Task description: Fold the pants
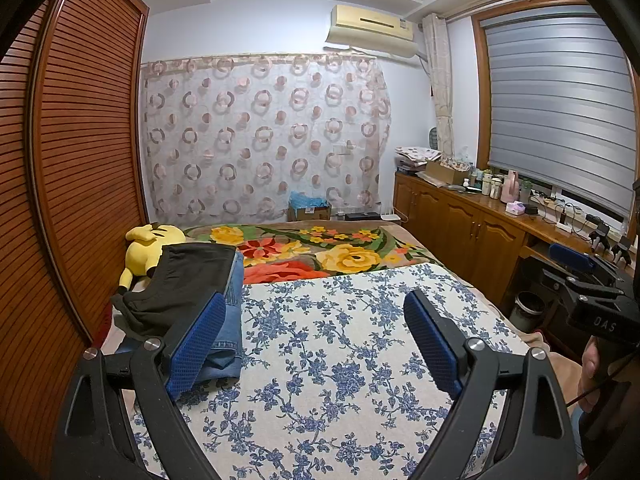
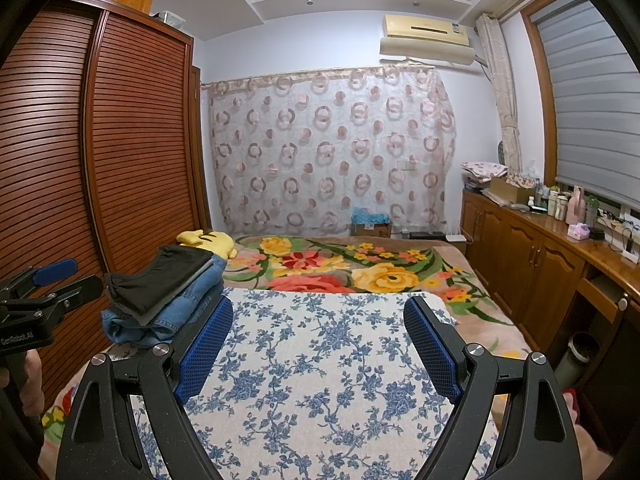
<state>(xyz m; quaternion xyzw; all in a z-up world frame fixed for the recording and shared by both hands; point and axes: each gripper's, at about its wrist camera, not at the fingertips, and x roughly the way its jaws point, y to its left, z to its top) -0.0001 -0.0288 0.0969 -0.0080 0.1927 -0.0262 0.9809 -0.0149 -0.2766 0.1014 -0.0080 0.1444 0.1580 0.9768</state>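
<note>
Plainly, both tools stand wide apart and grip nothing. The left tool (image 1: 314, 344) hangs above a blue-flowered cloth (image 1: 332, 360) spread on the bed, with its blue pads (image 1: 196, 344) well clear of each other and only cloth showing between them. The right tool (image 2: 318, 350) is held the same way over the same cloth, its jaws spread and empty. Each tool shows at the edge of the other's view, off to the side, gripped by a hand (image 2: 30, 376).

Pants lie in a folded stack at the left edge of the bed, just beside the cloth: black pants (image 2: 168, 280) on top, jeans (image 2: 176, 312) beneath. In the left wrist view the left pad overlaps the stack, but whether it touches cannot be told. A yellow plush toy (image 1: 146, 248) lies just behind the stack. Beyond the cloth the bed carries a bright flowered blanket (image 2: 360, 268).

A slatted wooden wardrobe (image 2: 120, 140) stands along the left side. A circle-patterned curtain (image 2: 332, 148) hangs on the far wall under an air conditioner (image 2: 428, 38). On the right runs a wooden desk (image 2: 532, 232) crowded with bottles and boxes, beneath a window blind (image 2: 592, 100).
</note>
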